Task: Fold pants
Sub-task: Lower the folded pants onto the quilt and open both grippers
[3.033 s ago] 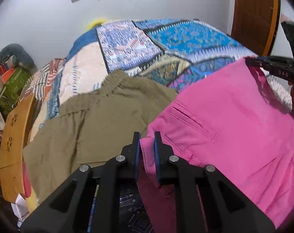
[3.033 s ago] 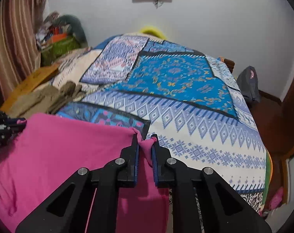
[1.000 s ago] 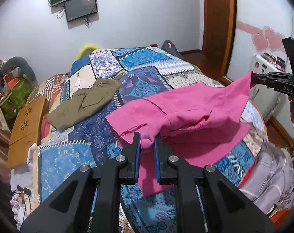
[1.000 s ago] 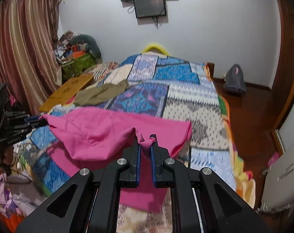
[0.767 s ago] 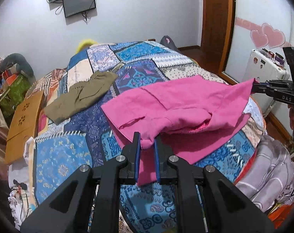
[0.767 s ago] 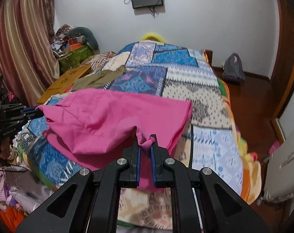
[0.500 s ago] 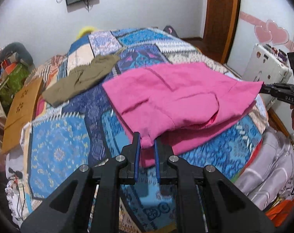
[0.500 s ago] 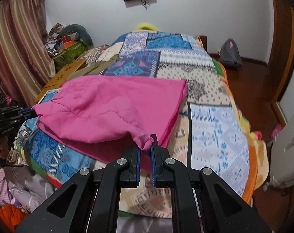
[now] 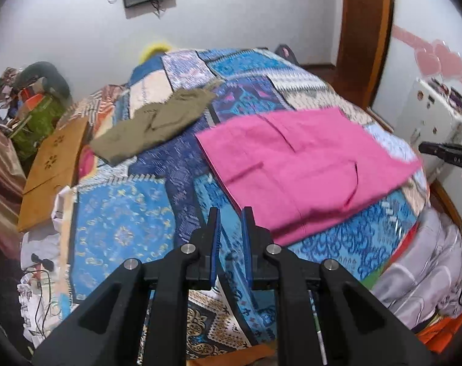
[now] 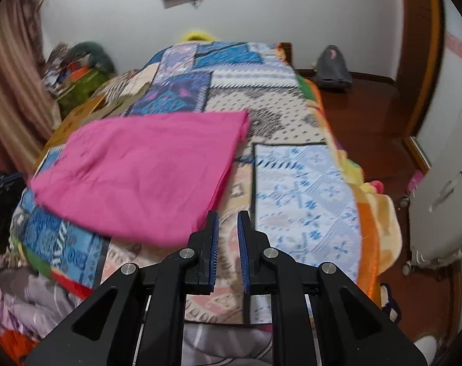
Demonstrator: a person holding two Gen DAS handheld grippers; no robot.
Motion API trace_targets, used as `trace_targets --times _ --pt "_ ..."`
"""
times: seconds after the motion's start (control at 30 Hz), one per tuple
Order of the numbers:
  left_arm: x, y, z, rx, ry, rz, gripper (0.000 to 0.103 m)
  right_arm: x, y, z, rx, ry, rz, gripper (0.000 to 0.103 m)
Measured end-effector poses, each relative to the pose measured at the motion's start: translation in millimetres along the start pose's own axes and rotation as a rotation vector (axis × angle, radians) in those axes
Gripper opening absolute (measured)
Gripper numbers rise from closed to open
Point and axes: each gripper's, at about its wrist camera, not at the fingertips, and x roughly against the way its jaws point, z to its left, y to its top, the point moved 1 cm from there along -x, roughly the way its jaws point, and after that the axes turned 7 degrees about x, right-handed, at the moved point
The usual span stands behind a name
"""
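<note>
The pink pants [image 9: 298, 164] lie folded flat on the patchwork bedspread [image 9: 124, 225], near the bed's foot end; they also show in the right wrist view [image 10: 139, 177]. My left gripper [image 9: 230, 213] is open and empty, just short of the pants' near left corner. My right gripper [image 10: 228, 216] is open and empty, just off the pants' near right edge. The right gripper also shows at the right edge of the left wrist view [image 9: 444, 152].
Folded olive pants [image 9: 151, 125] lie further up the bed on the left. A wooden board [image 9: 54, 167] leans at the bed's left side. Grey bedding [image 9: 420, 268] is heaped at the foot. A white suitcase [image 10: 444, 189] stands on the right floor.
Both grippers lowered the pink pants onto the bed, opened and let go of them, and drew back a little. The pants now lie flat.
</note>
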Motion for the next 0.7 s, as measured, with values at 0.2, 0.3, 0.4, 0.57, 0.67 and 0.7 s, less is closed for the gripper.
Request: trace_targets --times 0.2,0.3,0.4,0.57,0.67,0.7 --pt "6 22 -6 0.058 -0.055 -0.033 0.013 15 28 28 0.068 0.036 -0.093 0.011" --pt "-4 27 -20 0.07 -0.101 -0.018 0.013 7 35 50 0.107 0.074 -0.109 0.011" --pt "-15 26 -36 0.061 -0.139 0.003 0.013 -8 35 66 0.127 0.101 -0.095 0.011" --pt "-39 12 -52 0.022 -0.138 0.066 0.013 -42 21 78 0.143 0.141 0.004 0.011" --pt "-51 0 -50 0.009 -0.12 0.098 0.013 -56 7 81 0.16 0.136 0.074 0.011" --pt "-51 -3 -47 0.014 -0.122 0.097 0.013 -56 3 81 0.167 0.13 0.076 0.011"
